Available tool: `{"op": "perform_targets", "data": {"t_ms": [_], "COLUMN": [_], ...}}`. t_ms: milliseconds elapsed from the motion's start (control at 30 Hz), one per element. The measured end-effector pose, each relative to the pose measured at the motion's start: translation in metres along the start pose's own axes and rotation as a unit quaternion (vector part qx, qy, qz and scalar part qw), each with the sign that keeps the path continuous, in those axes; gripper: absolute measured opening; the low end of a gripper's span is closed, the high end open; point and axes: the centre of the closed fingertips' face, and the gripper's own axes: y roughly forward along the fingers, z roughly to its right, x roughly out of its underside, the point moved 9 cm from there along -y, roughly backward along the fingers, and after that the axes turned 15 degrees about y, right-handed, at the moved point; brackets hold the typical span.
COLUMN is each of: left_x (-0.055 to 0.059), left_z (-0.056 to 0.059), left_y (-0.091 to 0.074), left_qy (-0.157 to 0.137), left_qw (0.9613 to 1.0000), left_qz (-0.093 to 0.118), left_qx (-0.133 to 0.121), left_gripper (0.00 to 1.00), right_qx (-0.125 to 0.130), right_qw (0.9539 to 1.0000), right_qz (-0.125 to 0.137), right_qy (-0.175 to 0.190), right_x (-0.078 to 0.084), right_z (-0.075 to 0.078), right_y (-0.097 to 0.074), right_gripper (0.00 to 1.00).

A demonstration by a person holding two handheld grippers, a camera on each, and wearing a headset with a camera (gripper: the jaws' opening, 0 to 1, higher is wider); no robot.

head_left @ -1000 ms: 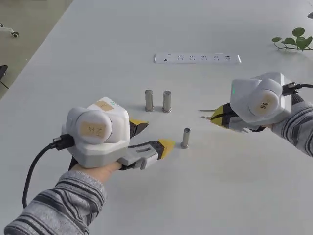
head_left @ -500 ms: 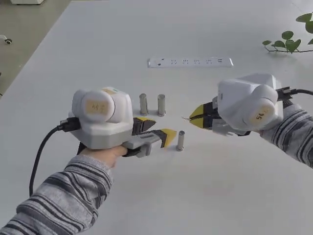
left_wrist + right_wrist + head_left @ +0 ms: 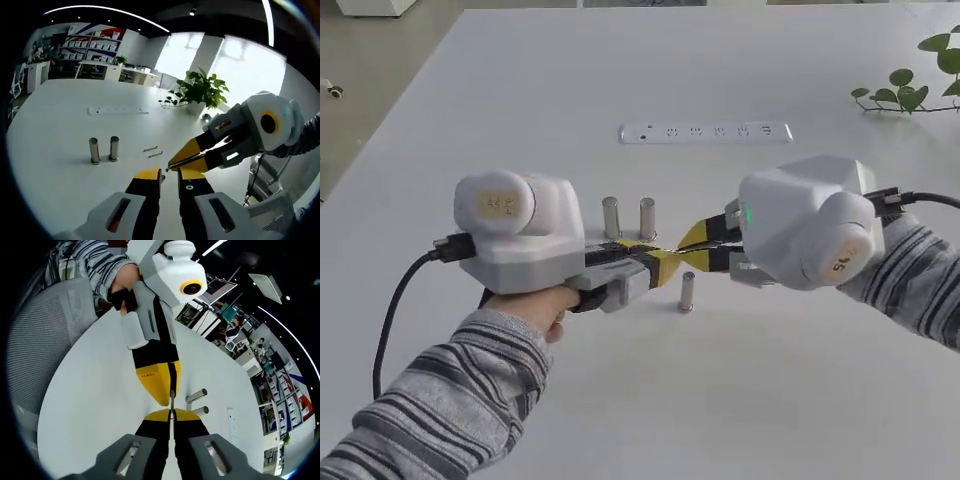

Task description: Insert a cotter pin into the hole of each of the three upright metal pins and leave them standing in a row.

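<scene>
My right gripper [image 3: 170, 415] is shut on a thin cotter pin [image 3: 171, 402] and holds it out above the table. My left gripper [image 3: 169, 175] faces it tip to tip, jaws a narrow gap apart, with the cotter pin's [image 3: 180, 163] free end right at that gap. In the head view the left gripper [image 3: 667, 264] and the right gripper [image 3: 692, 250] meet in the air over the single metal pin [image 3: 687, 292]. Behind them, two more metal pins [image 3: 611, 217] [image 3: 647, 217] stand upright side by side. Two loose cotter pins [image 3: 150, 148] [image 3: 155, 154] lie on the table.
A white power strip [image 3: 705, 132] lies across the far side of the white table [image 3: 770, 400]. A leafy plant [image 3: 905, 88] reaches in at the far right. A black cable [image 3: 395, 310] trails from the left gripper.
Both grippers have come together above the single metal pin. The left gripper's jaws, wide apart before, have narrowed around the end of the cotter pin held by the right gripper.
</scene>
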Motion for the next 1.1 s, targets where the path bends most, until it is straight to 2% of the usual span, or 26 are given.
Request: {"op": "perform_targets", "data": {"t_ms": [267, 367, 700, 833, 900, 933, 1033, 1100], "left_x": [-0.002, -0.0023, -0.0018, -0.0018, -0.0017, -0.0012, -0.0006, -0.0015], "left_z": [0.0044, 0.0049, 0.0054, 0.0054, 0.0057, 0.0067, 0.0063, 0.0061], "left_y": [-0.0014, -0.0022, -0.0061, -0.0066, -0.0071, -0.0068, -0.0071, -0.0077], "left_qy": [-0.014, -0.034, -0.045, -0.039, -0.012, -0.007, 0.006, 0.028], "left_qw": [0.9998, 0.9992, 0.9986, 0.9988, 0.9996, 0.9996, 0.9996, 0.9992], "left_qz": [0.009, 0.019, 0.028, 0.03, 0.027, 0.026, 0.026, 0.028], "left_qx": [0.01, 0.011, 0.008, 0.005, 0.003, 0.004, 0.003, 0.005], "left_gripper": [0.03, 0.02, 0.0, 0.0, 0.0, 0.0, 0.0, 0.0], "right_qx": [0.0, 0.002, 0.015, 0.016, 0.009, 0.007, 0.008, 0.006], "right_qw": [1.0, 1.0, 0.9999, 0.9998, 0.9995, 0.9993, 0.9992, 0.9993], "right_qz": [0.0, 0.0, 0.006, 0.007, 0.007, 0.007, 0.01, 0.012], "right_qy": [-0.008, -0.008, -0.001, 0.006, 0.03, 0.036, 0.038, 0.033], "right_x": [-0.0014, -0.0023, -0.0046, -0.0054, -0.0054, -0.0053, -0.0045, -0.0049], "right_z": [-0.0031, -0.004, -0.0062, -0.007, -0.0075, -0.0074, -0.0072, -0.0082], "right_y": [-0.0016, -0.0034, -0.0068, -0.0064, -0.0055, -0.0053, -0.0046, -0.0043], "right_gripper": [0.0, 0.0, 0.0, 0.0, 0.0, 0.0, 0.0, 0.0]}}
